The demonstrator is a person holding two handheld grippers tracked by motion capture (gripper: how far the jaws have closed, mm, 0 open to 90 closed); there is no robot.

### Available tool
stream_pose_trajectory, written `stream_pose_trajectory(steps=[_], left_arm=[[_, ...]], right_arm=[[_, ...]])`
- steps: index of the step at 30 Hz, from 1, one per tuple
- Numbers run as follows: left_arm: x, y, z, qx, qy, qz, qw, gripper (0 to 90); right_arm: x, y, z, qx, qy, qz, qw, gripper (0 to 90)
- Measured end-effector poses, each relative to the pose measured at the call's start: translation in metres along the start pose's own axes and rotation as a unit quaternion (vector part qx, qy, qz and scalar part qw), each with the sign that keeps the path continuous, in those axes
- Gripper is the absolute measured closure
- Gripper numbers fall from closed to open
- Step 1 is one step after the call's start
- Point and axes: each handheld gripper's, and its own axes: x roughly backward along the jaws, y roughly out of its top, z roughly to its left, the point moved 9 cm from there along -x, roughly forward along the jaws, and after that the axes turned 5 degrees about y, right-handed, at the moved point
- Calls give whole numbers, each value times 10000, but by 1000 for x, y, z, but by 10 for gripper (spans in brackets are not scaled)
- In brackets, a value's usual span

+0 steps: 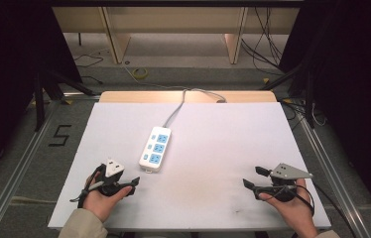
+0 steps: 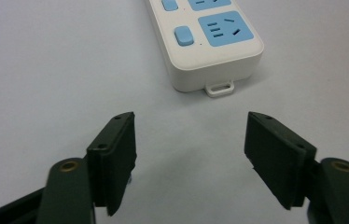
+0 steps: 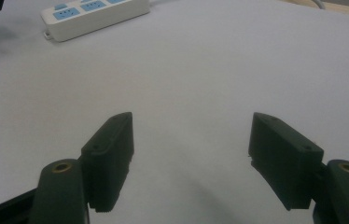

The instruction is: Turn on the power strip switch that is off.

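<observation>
A white power strip (image 1: 155, 148) with blue sockets lies near the middle of the white table top (image 1: 223, 148). Its grey cable (image 1: 174, 113) runs off the far edge. My left gripper (image 1: 126, 179) rests at the front left, held in a hand, just short of the strip's near end. In the left gripper view my left gripper (image 2: 190, 140) is open and holds nothing, with the power strip (image 2: 210, 42) close ahead. My right gripper (image 1: 254, 177) rests at the front right, open and holding nothing. In the right gripper view my right gripper (image 3: 191, 140) faces bare table, with the power strip (image 3: 93, 14) far off.
The white sheet lies on a wooden table (image 1: 124, 96) whose far edge shows. On the floor beyond are cables, a yellow coil (image 1: 140, 73) and wooden furniture legs. A "5" mark (image 1: 60, 135) sits on the floor at left. Dark stands flank both sides.
</observation>
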Motion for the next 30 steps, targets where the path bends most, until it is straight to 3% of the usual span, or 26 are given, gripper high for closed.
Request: stream_pose_trajectory(steps=[6,12,13,14,30], left_arm=[[3,2,0,-44,7,-8,10000,468],[6,3,1,-214,103,166,9996,829],[7,3,1,-238,124,210,9994,829],[7,3,1,-234,99,269,9993,894],[3,10,-2,-89,-7,533,9985,897]], right_arm=[[0,0,1,21,9,-8,10000,320],[0,0,2,23,-2,6,10000,322],[0,0,2,23,-2,6,10000,322],[0,0,1,24,-1,7,10000,322],[0,1,2,24,-8,0,10000,323]])
